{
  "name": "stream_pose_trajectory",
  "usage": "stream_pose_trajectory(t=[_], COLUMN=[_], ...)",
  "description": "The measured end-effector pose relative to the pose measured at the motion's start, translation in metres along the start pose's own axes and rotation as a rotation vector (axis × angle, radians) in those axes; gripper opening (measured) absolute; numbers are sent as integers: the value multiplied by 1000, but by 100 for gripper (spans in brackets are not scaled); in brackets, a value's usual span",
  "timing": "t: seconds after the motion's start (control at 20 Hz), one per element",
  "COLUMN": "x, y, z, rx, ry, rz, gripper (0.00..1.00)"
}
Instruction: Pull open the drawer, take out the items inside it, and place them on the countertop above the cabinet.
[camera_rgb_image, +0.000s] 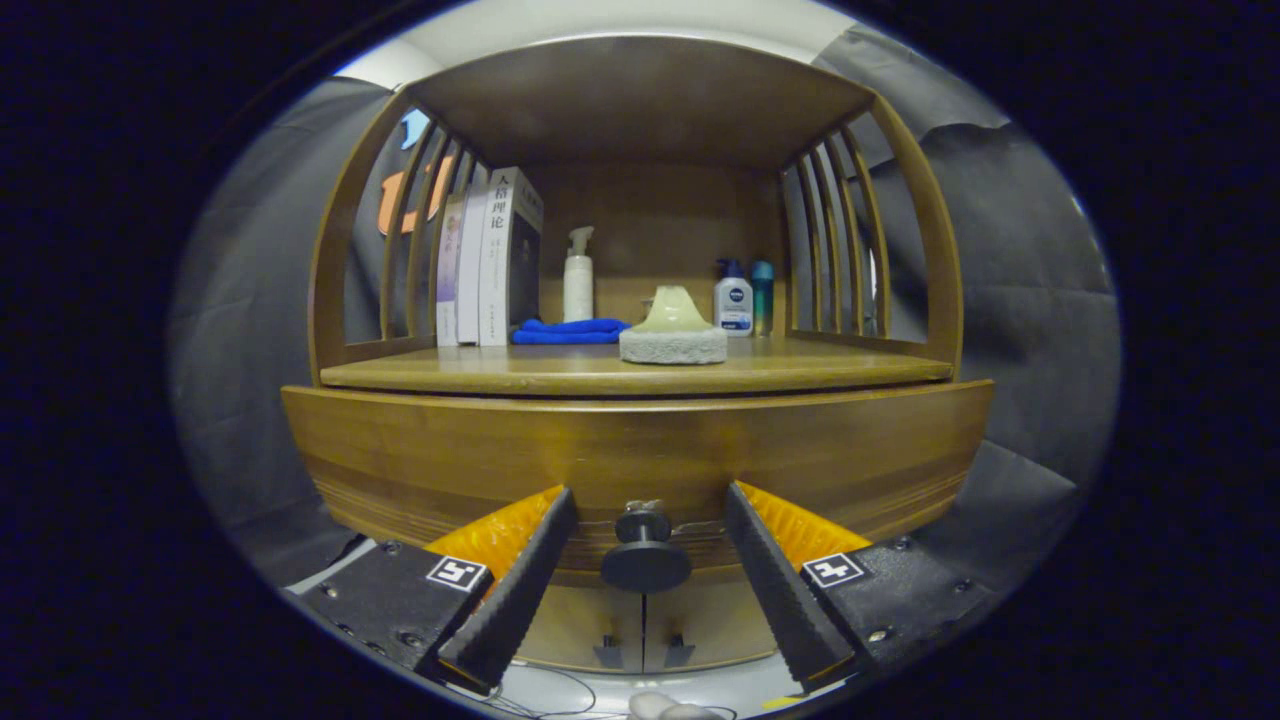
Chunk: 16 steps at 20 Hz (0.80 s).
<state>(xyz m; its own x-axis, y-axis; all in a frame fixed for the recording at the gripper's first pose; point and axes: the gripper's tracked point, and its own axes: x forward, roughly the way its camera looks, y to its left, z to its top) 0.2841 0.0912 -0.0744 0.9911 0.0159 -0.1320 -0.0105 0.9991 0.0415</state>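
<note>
While the claw (645, 560) is being held spread wide in front of the cabinet, with the drawer's round knob (645, 557) sitting between its two fingers and neither finger touching it, nothing is being gripped. The drawer front (500, 450) is lying flush beneath the front edge of the table (480, 375), so the drawer is being seen as shut. That fits either a drawer with items inside or one emptied and pushed back.

Several slips are being risked. If the fingers are closed off-centre, the small knob could be pinched by one finger only and squirted sideways. If it is caught at its rim instead of the stem, the grip could be lost during any pull. A pull angled upward could jam the drawer under the table's edge.

On the table, a sponge block (673, 345) with a pale lump on it is standing near the front edge; a folded blue cloth (568, 331), books (490, 260), a pump bottle (578, 275) and two small bottles (742, 298) are being kept toward the back edge.

The drawer's inside is being hidden entirely, so its contents cannot be told. The cabinet's lower part is being cut off beneath the fingers.
</note>
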Motion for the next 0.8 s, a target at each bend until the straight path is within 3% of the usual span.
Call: stream_pose_trajectory(t=[0.8], x=[3], y=[1], z=[1], rx=[25], ry=[46], rz=[9], gripper=[99])
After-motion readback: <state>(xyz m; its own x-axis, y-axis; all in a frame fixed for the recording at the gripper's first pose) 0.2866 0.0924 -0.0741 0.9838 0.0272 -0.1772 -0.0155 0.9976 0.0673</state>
